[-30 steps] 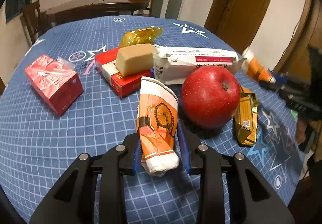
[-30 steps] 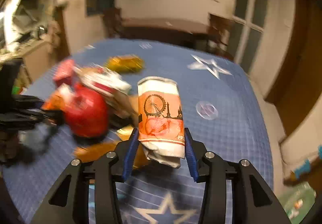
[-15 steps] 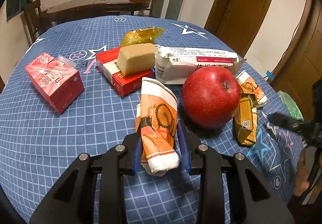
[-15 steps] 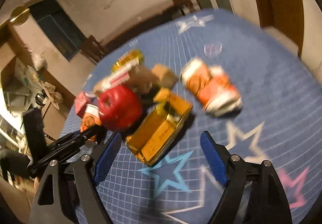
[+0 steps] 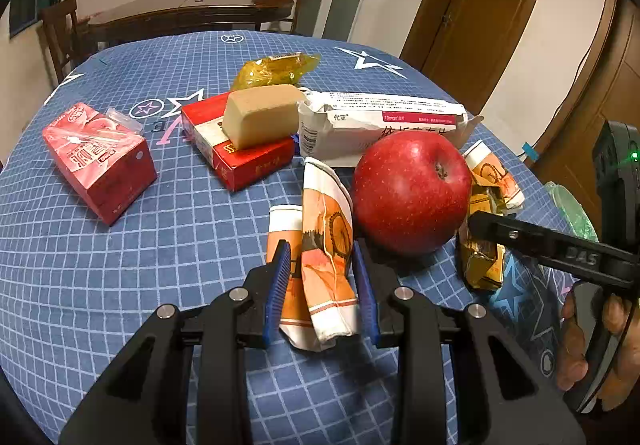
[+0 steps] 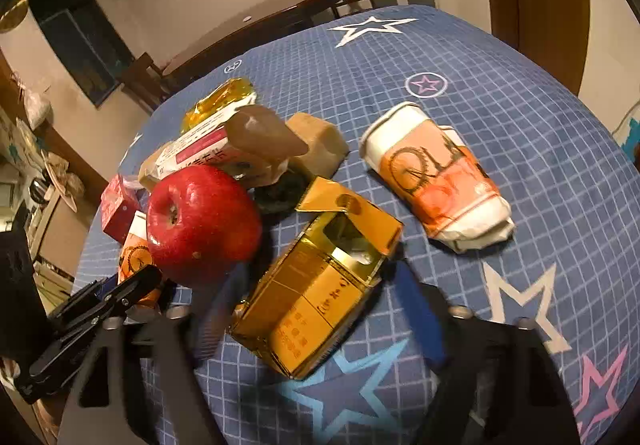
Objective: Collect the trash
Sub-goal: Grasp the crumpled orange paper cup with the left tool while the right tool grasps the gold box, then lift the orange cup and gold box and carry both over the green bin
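Observation:
My left gripper is shut on a crushed orange-and-white paper cup that rests on the blue checked cloth beside a red apple. A gold cigarette box, its lid torn open, lies between the blurred jaws of my right gripper. Those jaws are closing, and a gap still shows at the blue pad on the right. A second crushed paper cup lies loose on the cloth beyond the box. From the left wrist view, one right finger reaches over the gold box.
A red carton, a red box with a tan block on it, a white medicine box and a yellow wrapper crowd the table middle. A green bag sits at the right edge. A person's hand holds the right gripper.
My right gripper let go of the second paper cup, which now lies on the cloth. It rolled, swung over to the gold box and opened around it. The left gripper stayed put.

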{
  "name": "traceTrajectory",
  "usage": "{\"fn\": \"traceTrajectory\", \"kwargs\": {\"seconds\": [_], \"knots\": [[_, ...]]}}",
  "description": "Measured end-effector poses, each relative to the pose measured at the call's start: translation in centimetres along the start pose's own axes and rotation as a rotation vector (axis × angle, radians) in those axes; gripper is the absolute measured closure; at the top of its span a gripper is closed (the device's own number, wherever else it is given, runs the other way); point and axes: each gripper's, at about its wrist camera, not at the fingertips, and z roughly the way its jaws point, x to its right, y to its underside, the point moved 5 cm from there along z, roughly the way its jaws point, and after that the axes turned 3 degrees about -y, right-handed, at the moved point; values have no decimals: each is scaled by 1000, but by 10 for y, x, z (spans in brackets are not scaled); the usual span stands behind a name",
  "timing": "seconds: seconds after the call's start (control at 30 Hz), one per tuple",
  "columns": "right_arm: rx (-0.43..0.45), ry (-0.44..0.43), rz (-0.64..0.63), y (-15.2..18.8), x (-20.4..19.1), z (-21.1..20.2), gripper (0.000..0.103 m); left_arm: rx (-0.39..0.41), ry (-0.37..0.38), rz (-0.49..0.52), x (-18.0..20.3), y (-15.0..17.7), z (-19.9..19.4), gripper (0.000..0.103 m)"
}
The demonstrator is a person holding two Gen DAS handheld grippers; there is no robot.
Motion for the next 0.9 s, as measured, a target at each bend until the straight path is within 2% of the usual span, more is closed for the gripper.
{"fn": "traceTrajectory", "kwargs": {"seconds": [0.13,0.23,0.33,0.57,0.7,0.83,0.9], "knots": [[13,-51,1,-1,1,1,50,8,2,10,3,1,-3,81],[42,-63,-23,3,-1,-12,60,15,-14,22,6,2,-4,82],[84,-59,-64,5,-5,-29,64,23,-18,22,8,4,-7,82],[185,-45,-187,18,-26,-67,67,80,-50,-11,4,11,-28,92],[236,-17,-252,31,-34,-85,67,128,-51,-22,10,17,-43,93],[182,-22,-284,43,-35,-85,67,91,-20,-27,14,29,-46,93],[123,-30,-304,48,-36,-77,65,59,-11,-31,10,34,-42,87]]}}
